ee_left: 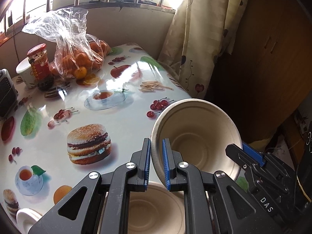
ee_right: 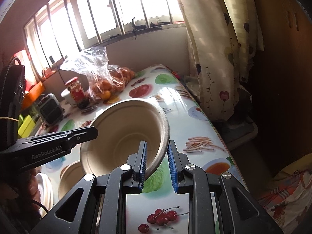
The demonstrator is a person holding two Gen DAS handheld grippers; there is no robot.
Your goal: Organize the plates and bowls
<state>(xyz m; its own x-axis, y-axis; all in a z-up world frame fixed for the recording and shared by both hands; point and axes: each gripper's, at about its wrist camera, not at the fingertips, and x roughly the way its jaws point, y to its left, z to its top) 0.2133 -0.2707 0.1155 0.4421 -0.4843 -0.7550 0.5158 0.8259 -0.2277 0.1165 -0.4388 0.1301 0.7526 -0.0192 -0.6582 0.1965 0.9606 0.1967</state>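
A beige paper bowl (ee_left: 197,138) is held tilted above the table's right edge. My left gripper (ee_left: 156,163) is shut on its left rim. My right gripper (ee_right: 157,163) straddles the opposite rim (ee_right: 162,136), jaws apart with a gap on the right side, so it is open. The right gripper's fingers also show in the left wrist view (ee_left: 251,154), and the left gripper's fingers in the right wrist view (ee_right: 81,134). A second beige bowl (ee_left: 154,208) sits on the table below; it also shows in the right wrist view (ee_right: 68,179). A white plate (ee_left: 25,218) lies at the front left.
The table (ee_left: 120,124) has a glossy food-print cloth. At the back stand a bag of oranges (ee_left: 78,58), a red-lidded jar (ee_left: 39,64), a white cup (ee_left: 24,74) and a small grey appliance (ee_left: 5,93). A curtain (ee_left: 195,39) hangs right of the table.
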